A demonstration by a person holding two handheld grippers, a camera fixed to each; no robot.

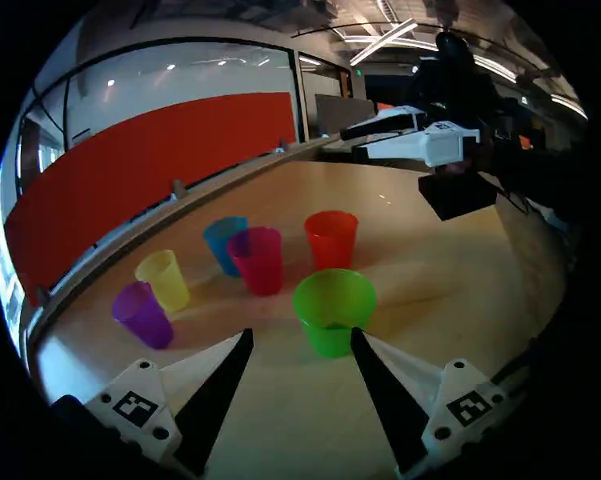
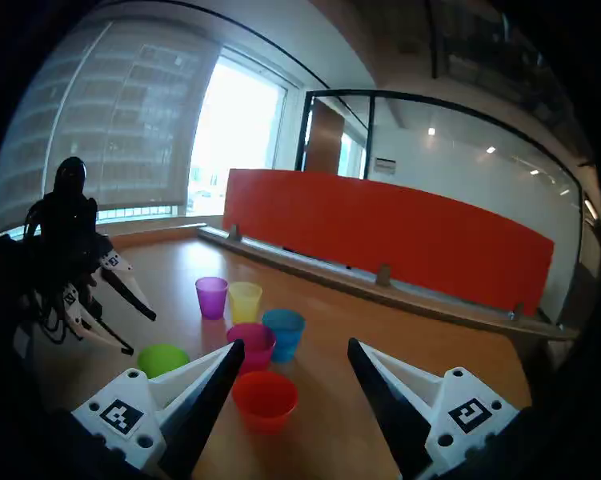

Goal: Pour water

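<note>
Six plastic cups stand upright on the wooden table (image 1: pixel 428 272): green (image 1: pixel 332 308), red (image 1: pixel 330 238), magenta (image 1: pixel 257 258), blue (image 1: pixel 222 240), yellow (image 1: pixel 164 278) and purple (image 1: pixel 142 314). My left gripper (image 1: pixel 300 332) is open and holds nothing, with the green cup just ahead of its fingertips, nearer the right finger. My right gripper (image 2: pixel 294 344) is open too and hovers above the red cup (image 2: pixel 264 400) and magenta cup (image 2: pixel 250 344). In the right gripper view the left gripper (image 2: pixel 140 334) sits beside the green cup (image 2: pixel 162 358). The right gripper (image 1: pixel 350 144) hangs over the table's far side.
A low ledge and a long red panel (image 1: pixel 156 172) border the table behind the cups. A person's dark sleeve (image 1: pixel 532 168) holds the right gripper. Bare tabletop stretches right of the cups (image 2: pixel 396 336) up to the ledge.
</note>
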